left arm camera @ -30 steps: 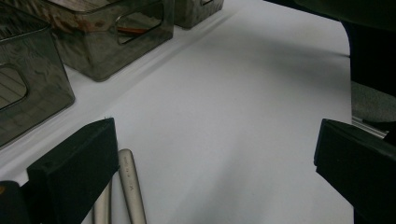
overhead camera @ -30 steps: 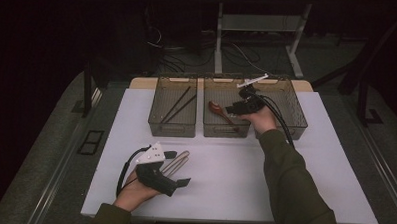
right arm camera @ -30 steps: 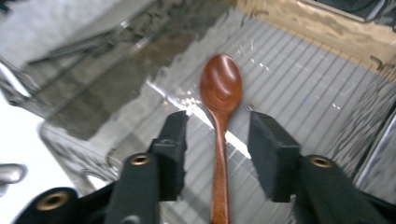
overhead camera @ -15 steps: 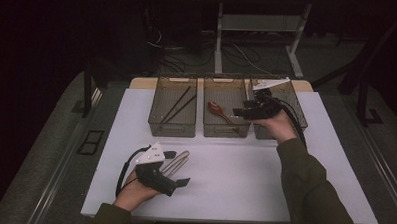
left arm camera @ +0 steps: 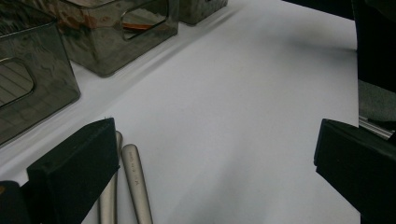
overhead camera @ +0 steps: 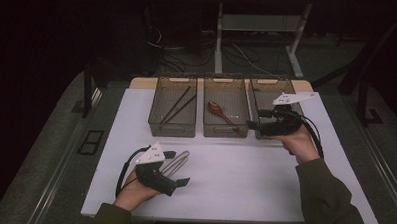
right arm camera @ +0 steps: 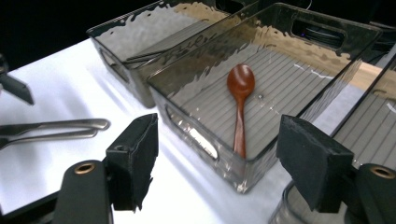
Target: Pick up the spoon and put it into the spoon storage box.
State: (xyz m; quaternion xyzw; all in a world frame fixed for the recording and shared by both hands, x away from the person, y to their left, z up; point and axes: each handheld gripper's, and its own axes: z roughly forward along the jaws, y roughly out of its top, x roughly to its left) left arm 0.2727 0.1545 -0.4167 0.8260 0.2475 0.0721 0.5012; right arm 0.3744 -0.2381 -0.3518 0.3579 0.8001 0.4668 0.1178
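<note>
A brown wooden spoon (overhead camera: 220,111) (right arm camera: 240,100) lies in the middle of three smoky clear bins (overhead camera: 225,129). My right gripper (overhead camera: 253,121) (right arm camera: 219,158) hovers at the front edge of the right bin (overhead camera: 282,89), pointing left toward the spoon. Its jaws have just been opening and hold nothing. My left gripper (overhead camera: 177,168) (left arm camera: 210,163) rests on the white table, open, with two metal utensil handles (overhead camera: 180,160) (left arm camera: 133,182) beside its left jaw. The handles lie loose, not pressed by either pad.
The left bin (overhead camera: 172,127) holds dark chopsticks (overhead camera: 179,104). The three bins stand in a row at the back of the white tabletop (overhead camera: 244,183). Cables and a stand's legs lie on the dark floor beyond the table.
My right hand has moved right, from over the middle bin to the front of the right bin, and its jaws stand wider. The spoon stays in the middle bin. The left hand has not moved.
</note>
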